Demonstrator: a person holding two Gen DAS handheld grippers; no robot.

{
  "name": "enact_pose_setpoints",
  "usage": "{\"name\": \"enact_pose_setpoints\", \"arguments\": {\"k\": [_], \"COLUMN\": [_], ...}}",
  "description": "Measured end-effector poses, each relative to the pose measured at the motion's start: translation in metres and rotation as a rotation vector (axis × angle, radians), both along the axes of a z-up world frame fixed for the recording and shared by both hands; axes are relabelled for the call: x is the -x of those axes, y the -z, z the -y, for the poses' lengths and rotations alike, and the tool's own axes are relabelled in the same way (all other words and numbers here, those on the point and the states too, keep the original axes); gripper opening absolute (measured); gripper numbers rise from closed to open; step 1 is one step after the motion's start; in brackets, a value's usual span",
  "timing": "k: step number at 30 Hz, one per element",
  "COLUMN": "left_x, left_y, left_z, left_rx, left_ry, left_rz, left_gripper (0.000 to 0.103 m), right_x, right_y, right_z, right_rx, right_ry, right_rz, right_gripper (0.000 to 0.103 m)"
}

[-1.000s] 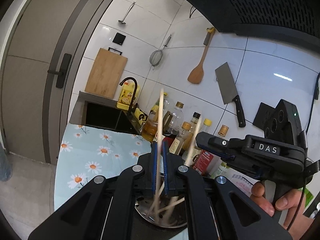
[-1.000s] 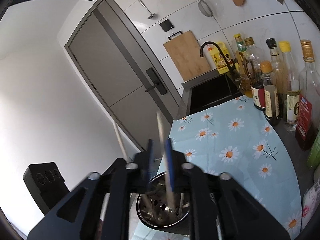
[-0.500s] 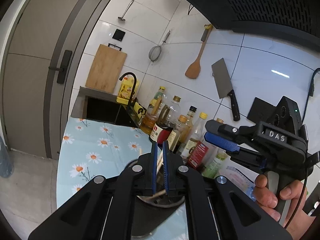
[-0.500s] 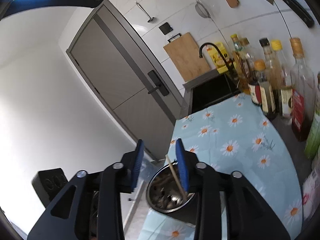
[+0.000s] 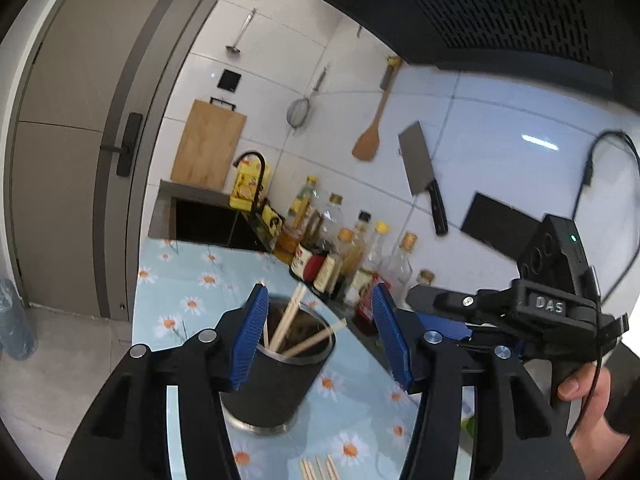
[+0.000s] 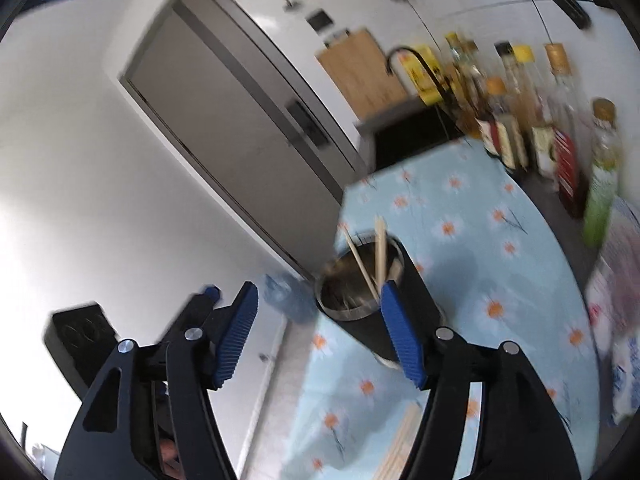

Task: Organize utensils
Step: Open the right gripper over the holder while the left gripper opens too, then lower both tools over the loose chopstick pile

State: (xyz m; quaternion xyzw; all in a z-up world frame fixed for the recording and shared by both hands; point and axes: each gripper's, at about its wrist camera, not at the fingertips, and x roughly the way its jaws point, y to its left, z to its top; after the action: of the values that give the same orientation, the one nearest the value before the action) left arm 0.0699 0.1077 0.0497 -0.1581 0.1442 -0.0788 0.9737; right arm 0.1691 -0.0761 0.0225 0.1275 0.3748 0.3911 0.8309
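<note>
**Chopsticks Stand in Steel-Rimmed Holder as Both Tools Gape**

Left wrist view: the left tool (image 5: 320, 336), black arms tipped with ribbed blue pads, is spread wide and grips nothing. Between its fingers stands a dark cylindrical utensil holder with a shiny metal rim (image 5: 276, 376), resting on the table's pale blue daisy-print cloth (image 5: 188, 280). Slim pale wooden chopsticks (image 5: 294, 320) lean inside it at differing angles. More loose wooden chopsticks (image 5: 318, 468) lie flat on the cloth at the bottom edge. The right tool (image 5: 452, 330) shows at the right, held by the person's right hand (image 5: 588, 394).

Right wrist view, motion-blurred: the right tool (image 6: 320, 332) is likewise wide open and empty. The holder (image 6: 372, 300) sits just beyond its right-hand pad, chopsticks (image 6: 378, 256) poking above the rim. Glass bottles (image 6: 516, 120) line the tiled wall.
</note>
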Motion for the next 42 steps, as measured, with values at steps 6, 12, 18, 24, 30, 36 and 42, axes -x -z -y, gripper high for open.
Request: {"name": "enact_pose_setpoints", "arguments": {"k": [6, 12, 18, 24, 30, 36, 42], "left_x": [0.015, 0.008, -0.006, -0.015, -0.017, -0.016, -0.010], "left_y": [0.012, 0.025, 0.059, 0.099, 0.126, 0.142, 0.154], "left_z": [0.002, 0.001, 0.009, 0.019, 0.030, 0.033, 0.032], "left_rx": [0.023, 0.019, 0.014, 0.002, -0.040, -0.066, -0.067], "left_ry": [0.002, -0.027, 0.012, 0.047, 0.084, 0.092, 0.086], "left_rz": [-0.073, -0.248, -0.467, -0.651, -0.769, -0.820, -0.860], "left_gripper": [0.056, 0.072, 0.077, 0.078, 0.078, 0.078, 0.078], "right_x": [0.009, 0.014, 0.006, -0.003, -0.002, 0.000, 0.001], "right_y": [0.027, 0.051, 0.096, 0.142, 0.166, 0.182, 0.193], "right_z": [0.008, 0.015, 0.018, 0.017, 0.007, -0.004, -0.021], "right_rx": [0.070, 0.225, 0.315, 0.374, 0.418, 0.537, 0.639], "right_ry": [0.006, 0.061, 0.048, 0.036, 0.010, 0.026, 0.008], "right_rz": [-0.112, -0.189, -0.355, -0.505, -0.567, -0.594, -0.573], "right_gripper": [0.065, 0.079, 0.082, 0.082, 0.077, 0.049, 0.030]}}
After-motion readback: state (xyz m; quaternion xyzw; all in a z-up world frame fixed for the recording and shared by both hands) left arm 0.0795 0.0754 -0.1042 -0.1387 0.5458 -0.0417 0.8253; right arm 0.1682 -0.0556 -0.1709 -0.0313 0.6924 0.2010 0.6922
